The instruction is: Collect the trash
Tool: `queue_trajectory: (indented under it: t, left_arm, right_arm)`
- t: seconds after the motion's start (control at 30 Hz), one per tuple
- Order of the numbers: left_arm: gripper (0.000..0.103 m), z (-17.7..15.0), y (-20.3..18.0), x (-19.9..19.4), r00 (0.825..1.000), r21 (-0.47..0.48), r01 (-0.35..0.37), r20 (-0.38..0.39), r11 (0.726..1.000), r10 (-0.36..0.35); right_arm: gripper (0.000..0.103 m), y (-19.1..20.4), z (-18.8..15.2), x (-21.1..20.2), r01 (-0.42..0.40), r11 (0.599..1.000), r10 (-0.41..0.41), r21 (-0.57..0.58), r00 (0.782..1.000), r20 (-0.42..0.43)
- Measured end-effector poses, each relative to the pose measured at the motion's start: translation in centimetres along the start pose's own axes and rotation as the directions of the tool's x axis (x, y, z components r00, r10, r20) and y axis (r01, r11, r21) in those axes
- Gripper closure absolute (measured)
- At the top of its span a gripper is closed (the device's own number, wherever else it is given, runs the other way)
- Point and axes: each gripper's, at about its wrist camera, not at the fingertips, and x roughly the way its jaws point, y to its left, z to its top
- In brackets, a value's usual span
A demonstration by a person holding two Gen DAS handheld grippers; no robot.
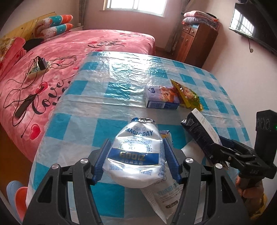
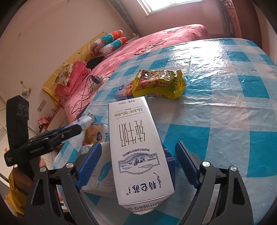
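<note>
Bedroom scene, seen from two handheld grippers over a table (image 1: 121, 69) with a glossy blue and white checked cover.

The left gripper (image 1: 136, 140) is clamped on a crushed white and blue plastic bottle (image 1: 136, 155) with a foil top. Its blue pads press on both sides, and the bottle is held up above the table edge.

The right gripper (image 2: 138, 143) stands with its jaws wide. A white milk carton (image 2: 136, 131) lies lengthwise between them, tilted. A gap shows beside the left pad, so it is not squeezed. Whether the carton rests on anything cannot be told. A person's hand (image 1: 245, 188) grips this gripper's handle.

Under both grippers, at the near edge of the table, lies a flat white packet (image 1: 161, 195) with blue print. Farther out, near the middle of the table, a purple tissue pack (image 1: 162, 98) touches a crumpled yellow snack wrapper (image 1: 188, 97).

Beyond the table is a bed (image 1: 69, 45) with a pink cover; a charger and tangled cables (image 1: 43, 64) lie on it. A wooden cabinet (image 1: 195, 39) stands below a bright window (image 1: 135, 7).
</note>
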Motion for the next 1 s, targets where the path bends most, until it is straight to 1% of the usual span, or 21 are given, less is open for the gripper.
queue_trajectory:
  t: [0.03,0.1,0.17,0.43,0.47,0.5,0.63,1.0]
  left_arm:
    - [0.041,0.0,0.1,-0.2,1.000,-0.005,0.002,0.004,1.000,-0.002]
    - [0.041,-0.1,0.4,-0.5,1.000,-0.014,0.007,0.012,1.000,-0.007]
    - [0.041,-0.2,0.8,-0.9,1.000,-0.023,0.009,0.021,1.000,-0.009]
    - [0.041,-0.8,2.1,-2.3,0.999,-0.060,0.026,0.047,0.998,-0.023]
    - [0.041,-0.9,2.3,-2.5,0.998,-0.065,0.028,0.050,0.997,-0.025]
    - [0.041,-1.0,2.5,-2.7,0.998,-0.068,0.030,0.053,0.997,-0.026]
    - [0.041,-1.5,3.4,-3.4,0.997,-0.087,0.040,0.063,0.995,-0.034]
    - [0.041,-1.9,4.9,-5.3,0.992,-0.115,0.081,0.110,0.990,-0.069]
  right_arm:
    - [0.020,0.1,-0.1,0.0,0.007,1.000,-0.007,-0.003,1.000,0.001]
    - [0.028,0.5,-0.2,0.2,0.025,1.000,-0.025,-0.010,1.000,0.003]
    - [0.033,0.8,-0.3,0.3,0.039,0.999,-0.039,-0.019,0.999,0.003]
    - [0.034,1.5,-0.6,0.4,0.078,0.996,-0.077,-0.043,0.997,0.025]
    - [0.035,1.5,-0.6,0.3,0.079,0.996,-0.078,-0.043,0.996,0.032]
    - [0.037,1.4,-0.7,0.2,0.077,0.996,-0.076,-0.042,0.996,0.036]
    - [0.038,1.2,-0.8,0.0,0.072,0.996,-0.071,-0.045,0.997,0.038]
    - [0.038,0.9,-0.8,-1.0,0.065,0.997,-0.062,-0.035,0.995,0.078]
